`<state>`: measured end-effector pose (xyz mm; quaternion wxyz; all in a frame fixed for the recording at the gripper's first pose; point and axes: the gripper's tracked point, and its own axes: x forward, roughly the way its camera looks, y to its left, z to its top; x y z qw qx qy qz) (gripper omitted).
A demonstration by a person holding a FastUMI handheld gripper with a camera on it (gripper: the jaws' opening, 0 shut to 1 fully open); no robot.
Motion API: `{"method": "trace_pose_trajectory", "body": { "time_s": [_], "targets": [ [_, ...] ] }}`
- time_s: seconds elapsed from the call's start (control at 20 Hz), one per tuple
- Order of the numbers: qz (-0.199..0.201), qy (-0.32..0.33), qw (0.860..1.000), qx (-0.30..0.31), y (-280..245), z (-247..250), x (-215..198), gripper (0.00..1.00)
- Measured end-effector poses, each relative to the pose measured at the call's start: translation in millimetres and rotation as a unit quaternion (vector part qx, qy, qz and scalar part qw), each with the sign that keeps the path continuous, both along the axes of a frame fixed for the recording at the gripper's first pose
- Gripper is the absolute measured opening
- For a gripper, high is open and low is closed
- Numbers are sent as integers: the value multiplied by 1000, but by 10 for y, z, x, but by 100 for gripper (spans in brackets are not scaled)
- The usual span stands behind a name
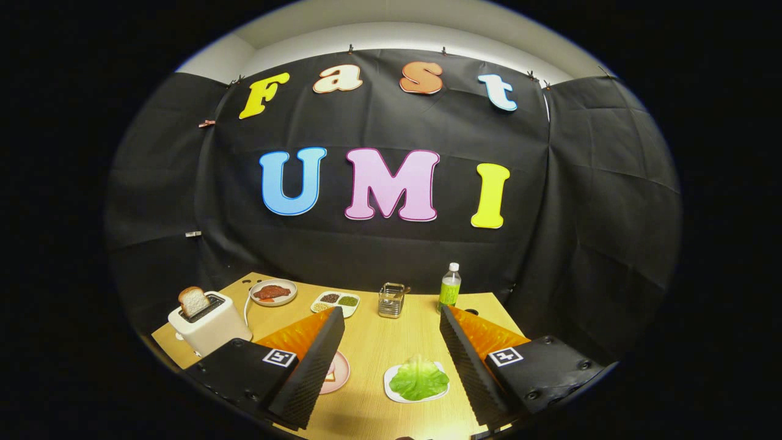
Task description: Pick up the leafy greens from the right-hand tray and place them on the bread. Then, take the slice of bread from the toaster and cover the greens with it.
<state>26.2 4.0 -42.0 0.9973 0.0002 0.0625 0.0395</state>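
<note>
My gripper [391, 330] is open, held above the wooden table with nothing between its fingers. A green lettuce leaf [419, 379] lies on a white tray [392, 391] just below and between the fingers, closer to the right one. A pink plate [339, 373] with a bread slice on it is mostly hidden behind the left finger [317, 360]. At the table's far left stands a white toaster [211, 324] with a slice of bread [193, 300] sticking up out of its slot.
Along the back of the table stand a plate of red meat [273, 292], a white divided dish of beans [335, 302], a small metal rack [391, 299] and a green bottle [449, 287]. The table's edges are close on the left and right.
</note>
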Motion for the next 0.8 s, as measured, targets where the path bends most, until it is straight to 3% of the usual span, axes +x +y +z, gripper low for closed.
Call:
{"method": "trace_pose_trajectory", "body": {
  "time_s": [0.4,0.8],
  "targets": [
    [11,44,999,-1,-71,-353,148,98],
    [28,130,991,6,-169,-1092,423,98]
  ]
}}
